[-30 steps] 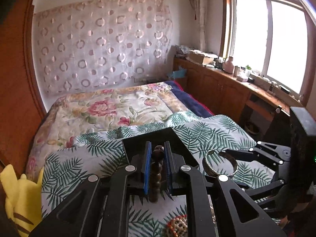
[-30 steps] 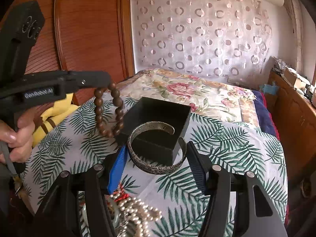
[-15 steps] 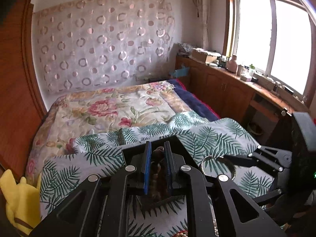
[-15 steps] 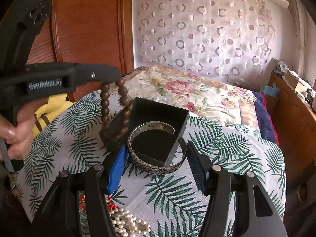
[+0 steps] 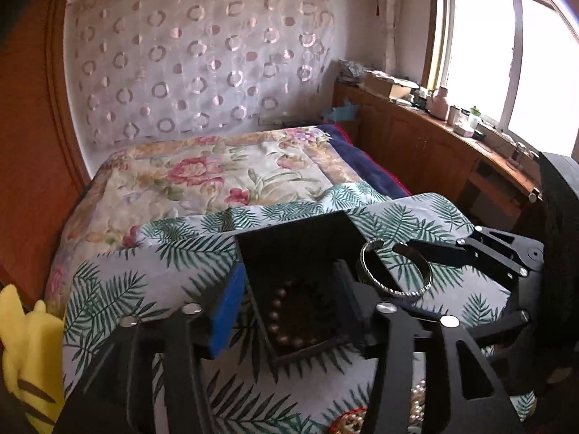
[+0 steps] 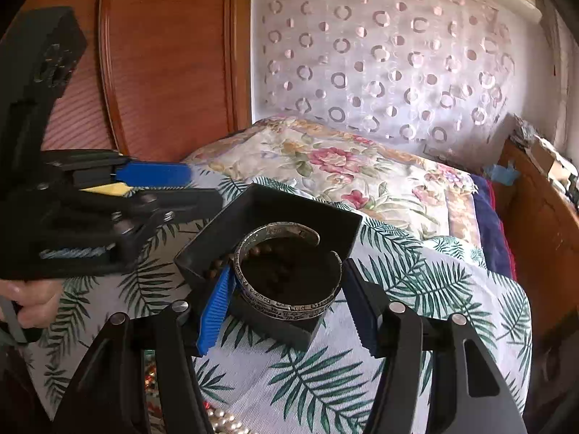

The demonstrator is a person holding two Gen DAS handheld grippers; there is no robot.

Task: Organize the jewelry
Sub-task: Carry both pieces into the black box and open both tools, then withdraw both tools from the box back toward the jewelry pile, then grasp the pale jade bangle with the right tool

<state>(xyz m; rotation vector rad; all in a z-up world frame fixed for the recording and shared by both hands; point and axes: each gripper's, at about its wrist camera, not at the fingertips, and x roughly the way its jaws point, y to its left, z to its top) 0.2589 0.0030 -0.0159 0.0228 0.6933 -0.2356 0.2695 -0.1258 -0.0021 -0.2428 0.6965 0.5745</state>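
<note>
While ribbed pads point(image 6: 213, 311) pinch the engraved silver cuff point(image 6: 289, 305), left gripper point(image 5: 286, 307) (just opened) frees wooden beads point(image 5: 289, 325).

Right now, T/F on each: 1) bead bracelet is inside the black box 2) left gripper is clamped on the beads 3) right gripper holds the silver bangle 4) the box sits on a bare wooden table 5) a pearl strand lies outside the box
1) True. The bead bracelet lies in the black box.
2) False. The left gripper has just been opening; its jaws stand apart, beads lying loose below them.
3) True. The right gripper holds the silver bangle over the box.
4) False. It sits on a palm-leaf cloth.
5) True. The pearl strand lies on the cloth near the camera.
</note>
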